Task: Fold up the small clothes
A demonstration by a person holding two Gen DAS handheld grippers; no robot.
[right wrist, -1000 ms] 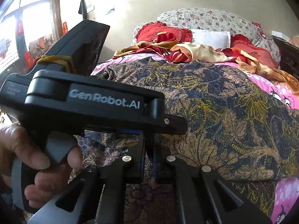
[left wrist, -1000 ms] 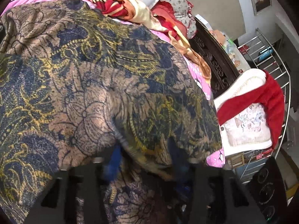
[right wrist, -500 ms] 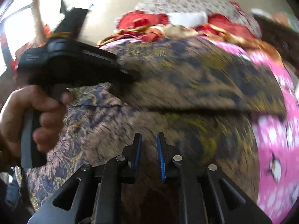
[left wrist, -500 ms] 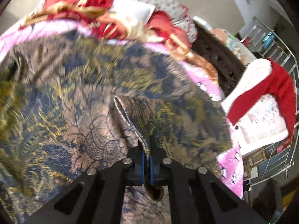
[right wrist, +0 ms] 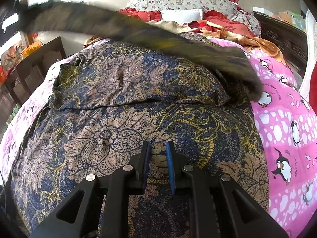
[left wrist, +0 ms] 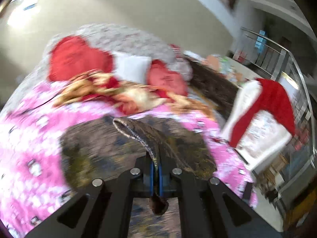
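Patterned garment (right wrist: 138, 107) lies on pink bedsheet (right wrist: 287, 130), below right gripper (right wrist: 157, 166), whose jaws now stand slightly apart, empty. Left gripper (left wrist: 156, 176) has clamped its edge and lifted it; fold-over is under way.

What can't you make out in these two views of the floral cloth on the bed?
- Left gripper: absent from right view, only a motion-blurred lifted flap.
- Floral cloth: near edge cut off by right gripper.
- Left view: bedspread print blurred.
- Garment type: unclear.
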